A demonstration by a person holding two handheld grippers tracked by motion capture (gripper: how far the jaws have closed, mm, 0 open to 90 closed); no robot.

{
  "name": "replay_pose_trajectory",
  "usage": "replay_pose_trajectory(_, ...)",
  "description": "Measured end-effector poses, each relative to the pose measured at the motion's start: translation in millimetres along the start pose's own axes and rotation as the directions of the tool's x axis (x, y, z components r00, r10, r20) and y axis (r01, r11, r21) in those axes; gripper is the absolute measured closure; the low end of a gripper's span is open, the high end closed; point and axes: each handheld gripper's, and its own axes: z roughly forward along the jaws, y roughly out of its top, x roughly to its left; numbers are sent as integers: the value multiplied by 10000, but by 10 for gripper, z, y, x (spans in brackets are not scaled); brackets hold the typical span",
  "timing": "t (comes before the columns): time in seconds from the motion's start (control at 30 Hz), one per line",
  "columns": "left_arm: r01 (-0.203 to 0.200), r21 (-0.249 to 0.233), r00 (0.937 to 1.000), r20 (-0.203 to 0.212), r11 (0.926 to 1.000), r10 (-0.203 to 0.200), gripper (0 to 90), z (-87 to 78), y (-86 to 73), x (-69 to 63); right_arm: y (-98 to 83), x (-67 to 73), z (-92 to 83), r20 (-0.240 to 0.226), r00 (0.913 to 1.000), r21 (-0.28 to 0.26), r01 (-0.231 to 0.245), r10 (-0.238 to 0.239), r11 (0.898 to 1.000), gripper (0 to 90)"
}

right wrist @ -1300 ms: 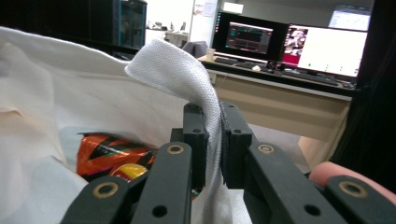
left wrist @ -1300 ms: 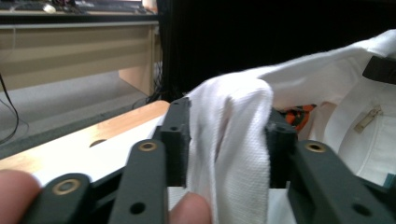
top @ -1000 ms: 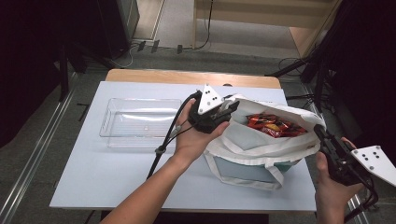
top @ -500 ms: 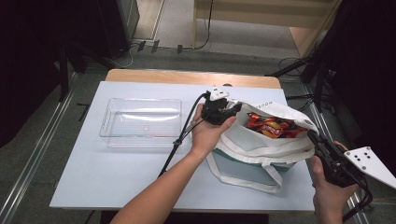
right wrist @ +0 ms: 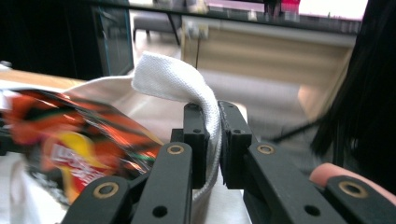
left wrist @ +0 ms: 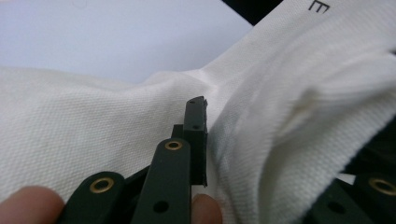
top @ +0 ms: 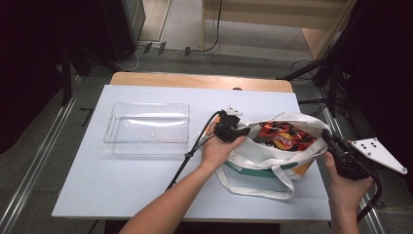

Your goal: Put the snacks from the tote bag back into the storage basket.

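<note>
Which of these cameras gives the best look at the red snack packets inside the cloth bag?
The high view: it looks down into the open tote bag on the red snack packets. The right gripper view shows one blurred packet close up; the left gripper view shows the bag's cloth.

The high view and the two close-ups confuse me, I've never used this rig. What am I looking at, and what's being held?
A person works with a handheld two-jaw tool in each hand. The high view looks down on the white table. The close-ups come from cameras riding on each tool. The left gripper pinches the near rim of the white tote bag; its jaws have just been closing on the cloth. The right gripper is shut on the bag's strap. Red-orange snack packets sit inside. A clear plastic tray lies empty at the left.
</note>
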Motion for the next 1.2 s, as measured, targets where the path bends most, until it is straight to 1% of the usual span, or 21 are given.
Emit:
replay_pose_trajectory(0.1,97,154,9999,56,9998,-98,723,35,-21,-6,-95,-79,59,-62,9984,495,-563,567,9972,837)
replay_pose_trajectory(0.17,89,77,9998,150,9999,-90,670,28,-17,-20,-140,-117,79,39,9978,647,-658,657,9957,834)
replay_pose_trajectory(0.3,52,-64,9995,321,10000,-50,615,22,-27,-9,-209,-202,101,-4,9932,768,-1158,1162,9903,795)
replay_pose_trajectory(0.4,189,-427,9966,811,9989,-154,569,-6,-61,5,-216,-225,96,2,9930,749,-1177,1180,9902,740)
replay_pose_trajectory(0.43,241,-556,9943,1047,9982,-181,546,-30,-68,13,-219,-226,93,99,9943,744,-1070,1066,9915,705)
replay_pose_trajectory(0.47,301,-672,9922,1231,9973,-216,528,-56,-72,19,-223,-225,92,234,9934,765,-1135,1120,9906,653)
replay_pose_trajectory(0.5,326,-814,9924,1212,9962,-225,532,-84,-78,15,-227,-231,88,393,9924,790,-1197,1169,9897,588)
replay_pose_trajectory(0.53,184,-941,9945,1047,9954,-84,546,-109,-87,15,-231,-231,78,598,9893,846,-1382,1334,9868,517)
replay_pose_trajectory(0.6,41,-942,9979,641,9955,19,588,-122,-103,12,-252,-234,55,825,9820,891,-1773,1701,9801,428)
replay_pose_trajectory(0.67,149,-867,9977,674,9961,-91,605,-104,-117,15,-278,-225,25,889,9768,879,-2023,1946,9754,389)
replay_pose_trajectory(0.7,138,-815,9981,603,9966,-88,605,-96,-121,7,-288,-214,11,979,9759,851,-2037,1952,9753,388)
replay_pose_trajectory(0.73,72,-796,9986,536,9968,-29,607,-94,-122,-2,-296,-207,-2,1014,9758,797,-2022,1938,9761,403)
replay_pose_trajectory(0.77,42,-807,9984,564,9967,3,607,-95,-123,-5,-300,-197,-18,989,9759,783,-2026,1947,9761,463)
replay_pose_trajectory(0.8,43,-827,9984,557,9966,3,604,-99,-122,-9,-300,-192,-34,747,9792,803,-1946,1887,9776,618)
replay_pose_trajectory(0.83,22,-818,9985,547,9966,23,599,-105,-118,-11,-298,-195,-51,121,9852,890,-1712,1708,9812,779)
replay_pose_trajectory(0.87,-18,-818,9987,498,9966,59,598,-112,-115,-12,-287,-168,-59,-101,9882,948,-1512,1528,9840,831)
replay_pose_trajectory(0.93,30,-881,9989,475,9961,12,598,-135,-115,-6,-250,-119,-62,20,9945,957,-1040,1043,9900,848)
replay_pose_trajectory(1.03,360,-1386,9976,628,9897,-275,605,-235,-112,-31,-198,-113,-82,-284,9931,818,-1107,1134,9905,856)
replay_pose_trajectory(1.07,288,-1524,9976,659,9879,-190,612,-266,-100,-53,-191,-112,-85,-383,9932,741,-1070,1100,9915,857)
replay_pose_trajectory(1.13,-6,-1867,9986,520,9824,105,634,-332,-76,-112,-193,-104,-79,-511,9920,597,-1121,1152,9919,858)
replay_pose_trajectory(1.2,-157,-2099,9987,448,9776,257,631,-403,-52,-151,-199,-104,-72,-730,9879,521,-1334,1370,9897,859)
